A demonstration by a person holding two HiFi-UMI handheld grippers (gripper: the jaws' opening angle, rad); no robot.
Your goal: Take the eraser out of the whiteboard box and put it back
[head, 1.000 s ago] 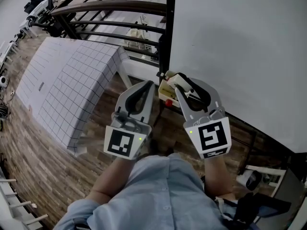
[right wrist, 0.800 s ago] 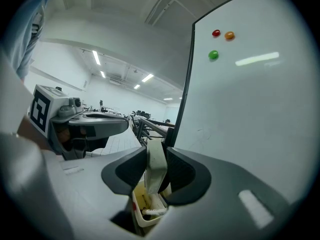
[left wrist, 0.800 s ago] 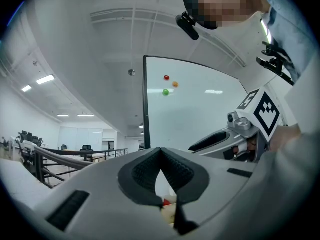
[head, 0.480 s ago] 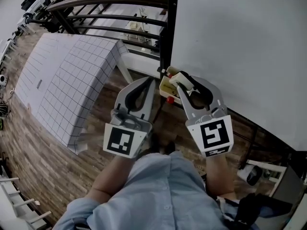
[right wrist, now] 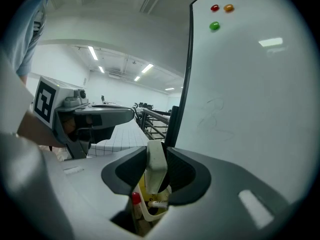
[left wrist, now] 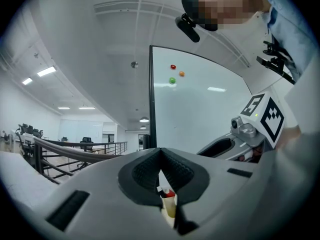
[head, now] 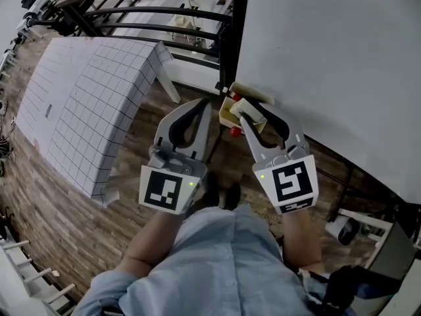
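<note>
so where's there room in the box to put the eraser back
The box looks bare at its end by the frame post, beside the eraser. The near end is crowded: a red-capped marker stands there, under the right hand-held gripper.

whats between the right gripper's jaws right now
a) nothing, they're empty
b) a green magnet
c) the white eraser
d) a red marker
c: in the right gripper view the right gripper has its pads pressed on either side of the white eraser, held just above the box by the whiteboard.
</note>
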